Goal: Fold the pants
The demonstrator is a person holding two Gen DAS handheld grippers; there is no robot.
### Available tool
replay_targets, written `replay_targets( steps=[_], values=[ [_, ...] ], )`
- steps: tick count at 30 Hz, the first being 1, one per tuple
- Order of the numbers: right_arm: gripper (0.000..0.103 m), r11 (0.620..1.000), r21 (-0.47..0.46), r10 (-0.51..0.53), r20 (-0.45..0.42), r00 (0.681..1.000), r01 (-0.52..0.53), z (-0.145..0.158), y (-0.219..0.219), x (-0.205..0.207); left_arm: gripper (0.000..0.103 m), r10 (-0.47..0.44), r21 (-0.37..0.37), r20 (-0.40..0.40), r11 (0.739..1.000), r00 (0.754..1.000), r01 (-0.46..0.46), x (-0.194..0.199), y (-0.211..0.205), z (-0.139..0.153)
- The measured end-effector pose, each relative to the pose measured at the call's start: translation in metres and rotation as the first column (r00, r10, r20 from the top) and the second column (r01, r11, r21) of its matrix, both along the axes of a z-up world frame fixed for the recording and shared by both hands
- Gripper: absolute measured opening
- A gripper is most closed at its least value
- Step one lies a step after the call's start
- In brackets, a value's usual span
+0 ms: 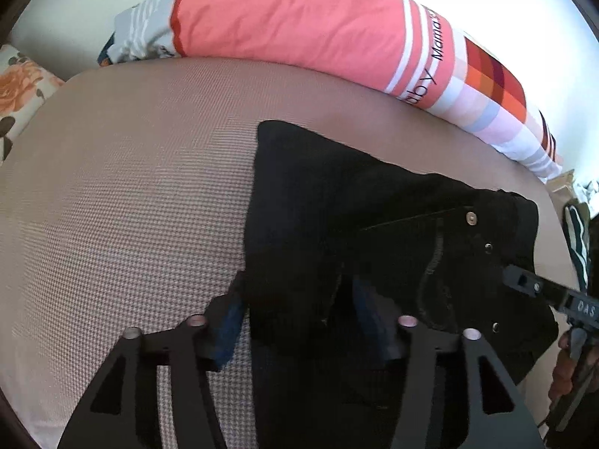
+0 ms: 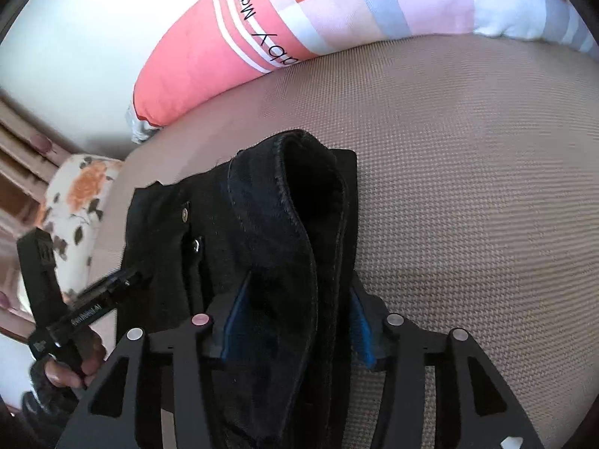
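Observation:
Black pants (image 1: 374, 205) lie folded on the beige bed cover (image 1: 131, 187), their metal button and rivets showing at the right. My left gripper (image 1: 299, 314) stands open over the near edge of the pants, its blue pads apart with loose cloth between them. In the right wrist view a thick fold of the pants (image 2: 262, 205) runs up between the blue pads of my right gripper (image 2: 297, 321), which is open and not pinching it. The tip of the right gripper (image 1: 524, 284) pokes in over the waistband. The left gripper (image 2: 127, 277) shows beside the pants, held by a hand (image 2: 75, 366).
A long pink and checkered pillow (image 1: 299, 26) lies along the white wall behind the pants. A floral pillow (image 2: 78, 194) sits at the bed's end. The beige bed cover (image 2: 468, 187) stretches bare to the right. A striped cloth (image 1: 576, 239) lies off the bed's edge.

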State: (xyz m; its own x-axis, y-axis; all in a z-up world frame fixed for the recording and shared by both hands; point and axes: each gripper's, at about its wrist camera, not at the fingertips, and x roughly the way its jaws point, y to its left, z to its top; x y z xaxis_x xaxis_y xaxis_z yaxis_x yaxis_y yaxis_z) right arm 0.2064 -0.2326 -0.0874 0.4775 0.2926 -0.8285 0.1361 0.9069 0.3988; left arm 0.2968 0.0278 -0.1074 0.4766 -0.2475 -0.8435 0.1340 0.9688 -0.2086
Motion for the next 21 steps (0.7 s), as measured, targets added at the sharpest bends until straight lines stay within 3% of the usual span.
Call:
replay_targets(
  steps=[6,11,13,15,21],
  values=[
    [0.049,0.998,-0.062,-0.009,-0.021,1.000,0.008,0.005,0.005,-0.017,0.067,0.022,0.087,-0.001,0.996,1.000,-0.022,-0.025,-0.001,0.009],
    [0.049,0.993,-0.116,-0.034,0.011,0.999,0.035,0.023,0.013,-0.036,0.070,0.036,0.167,0.041,0.985,0.999,-0.043,-0.060,-0.005,0.024],
    [0.053,0.985,-0.168,-0.026,0.044,0.999,0.033,0.036,0.022,-0.048,0.074,0.048,0.186,0.065,0.981,0.997,-0.059,-0.077,-0.005,0.032],
    [0.067,0.980,-0.196,-0.024,0.075,0.997,0.039,0.046,0.030,-0.058,0.074,0.057,0.208,0.091,0.975,0.994,-0.075,-0.093,-0.006,0.040],
    [0.078,0.951,-0.304,-0.004,0.162,0.987,0.054,0.071,0.063,-0.096,0.076,0.093,0.222,0.156,0.967,0.983,-0.127,-0.136,-0.005,0.062]
  ],
)
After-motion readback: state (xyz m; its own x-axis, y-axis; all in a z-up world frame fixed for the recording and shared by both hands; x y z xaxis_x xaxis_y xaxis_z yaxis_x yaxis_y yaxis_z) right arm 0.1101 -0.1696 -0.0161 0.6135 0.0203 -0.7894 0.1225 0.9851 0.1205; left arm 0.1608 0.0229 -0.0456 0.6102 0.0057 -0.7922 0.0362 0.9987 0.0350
